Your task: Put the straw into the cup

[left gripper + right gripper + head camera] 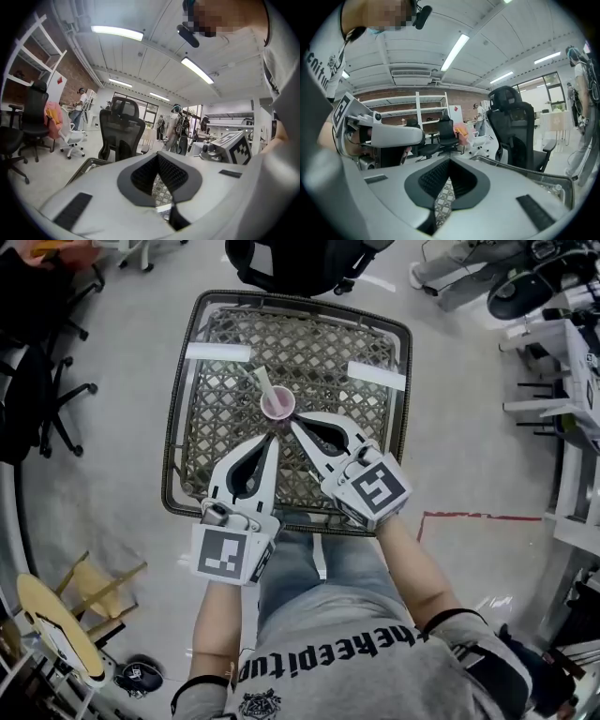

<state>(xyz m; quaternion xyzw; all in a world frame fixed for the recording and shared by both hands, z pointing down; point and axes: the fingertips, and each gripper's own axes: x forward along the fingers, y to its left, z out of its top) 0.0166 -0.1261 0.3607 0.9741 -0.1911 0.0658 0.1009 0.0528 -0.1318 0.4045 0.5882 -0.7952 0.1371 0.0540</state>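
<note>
In the head view the pink cup (pixel 277 405) stands near the middle of a lattice table (pixel 187 334), and the straw (pixel 262 379) is in it, leaning to the far left. The left gripper (pixel 274 439) and right gripper (pixel 293 424) reach in from the near side, their tips just near of the cup and not touching it. Two pale tape strips (pixel 217 352) lie on the far part of the table, and a black office chair (pixel 300 259) is beyond it. In the left gripper view the jaws are pressed together at the tips with nothing between them; the lattice shows through the gap behind. In the right gripper view the jaws are likewise together and empty, with the left gripper at the left.
</note>
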